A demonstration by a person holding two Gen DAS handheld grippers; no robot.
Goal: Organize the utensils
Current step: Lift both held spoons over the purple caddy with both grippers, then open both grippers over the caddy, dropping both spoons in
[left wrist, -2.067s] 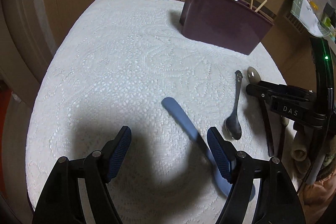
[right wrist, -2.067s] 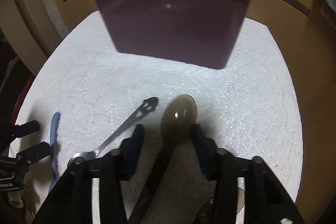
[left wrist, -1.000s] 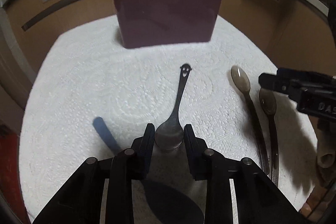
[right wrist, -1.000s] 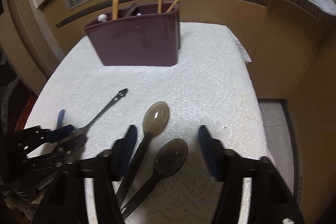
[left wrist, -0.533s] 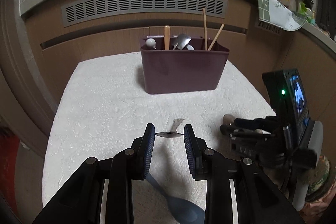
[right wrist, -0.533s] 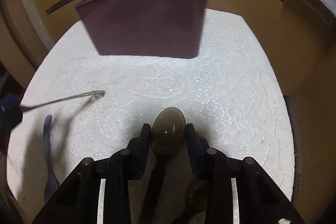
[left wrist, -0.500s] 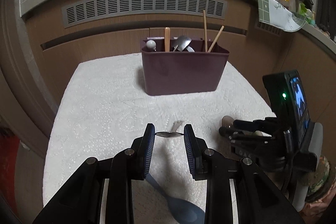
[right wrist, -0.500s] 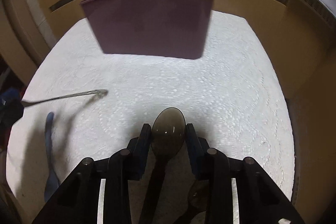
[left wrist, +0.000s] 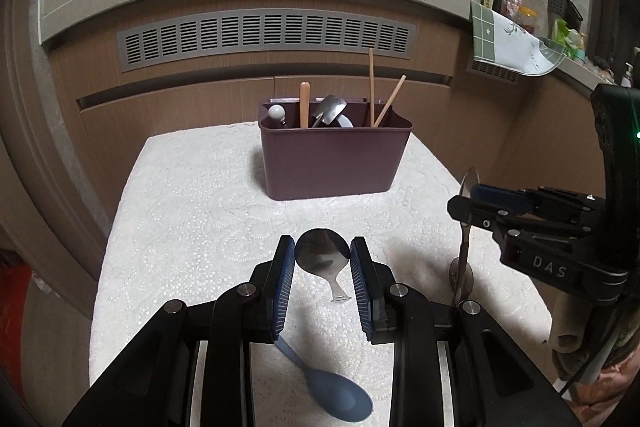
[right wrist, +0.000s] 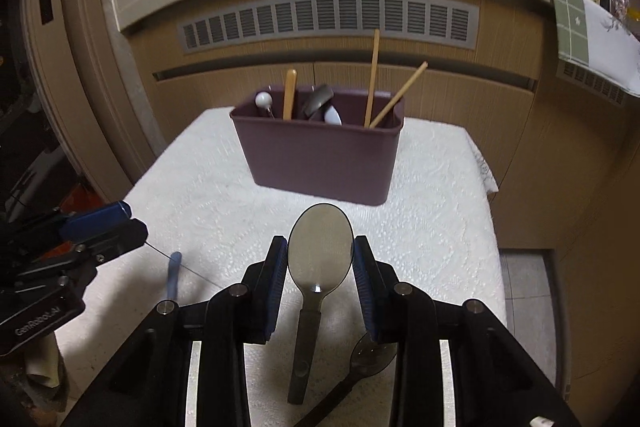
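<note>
In the left wrist view my left gripper (left wrist: 322, 259) is shut on the bowl of a metal spoon (left wrist: 320, 255), held above the table with its handle hanging down. In the right wrist view my right gripper (right wrist: 320, 259) is shut on the bowl of a dark translucent spoon (right wrist: 320, 247), also lifted. The maroon utensil caddy (left wrist: 334, 163) (right wrist: 320, 163) stands at the far end of the table, ahead of both grippers. A blue spoon (left wrist: 332, 391) and a second dark spoon (right wrist: 372, 355) lie on the white cloth.
The caddy holds two wooden chopsticks (left wrist: 372, 87), a wooden handle, a metal spoon and a white-knobbed piece. The white lace cloth (left wrist: 192, 211) covers a small table with edges on all sides. A wooden cabinet with a vent grille (left wrist: 264, 35) stands behind.
The right gripper closed on the dark spoon, and both grippers rose from the cloth with their spoons. The metal spoon's handle now hangs down instead of pointing ahead.
</note>
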